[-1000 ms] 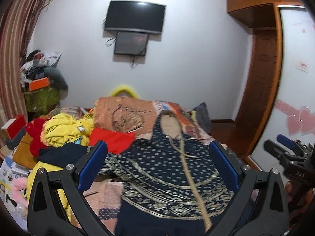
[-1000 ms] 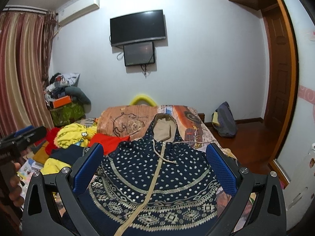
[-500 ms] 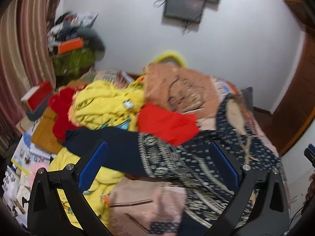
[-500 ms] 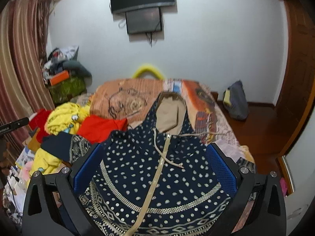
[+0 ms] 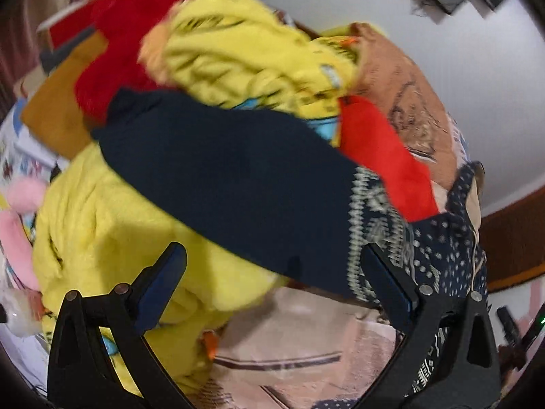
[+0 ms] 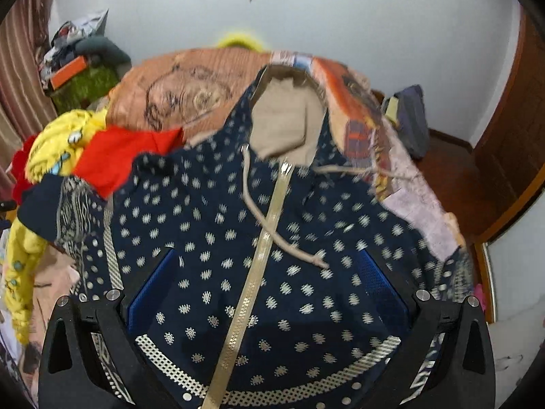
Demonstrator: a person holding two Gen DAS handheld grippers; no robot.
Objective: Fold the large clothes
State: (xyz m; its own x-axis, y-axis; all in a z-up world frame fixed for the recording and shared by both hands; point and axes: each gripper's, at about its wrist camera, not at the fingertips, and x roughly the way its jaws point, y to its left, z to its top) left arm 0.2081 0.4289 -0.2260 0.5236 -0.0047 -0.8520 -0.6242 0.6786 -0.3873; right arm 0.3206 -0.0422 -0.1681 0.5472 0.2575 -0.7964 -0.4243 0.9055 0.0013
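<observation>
Left wrist view: left gripper (image 5: 272, 272) w/ fingers (image 5: 160, 289) spread wide, nothing btwn them, hovering over the hoodie's plain navy sleeve (image 5: 221, 177), which drapes across a yellow garment (image 5: 112, 238); contact w/ the cloth can't be told, frame's blurred. Red garment (image 5: 381, 156) just beyond the sleeve. Right wrist view: right gripper (image 6: 269, 276) also wide open, gripping nothing, fingers (image 6: 153, 283) either side of the zip (image 6: 262, 255) over the navy dotted hoodie (image 6: 204, 221), laid flat front-up on the bed (image 6: 177, 92), beige-lined hood (image 6: 286, 119) at far end.
</observation>
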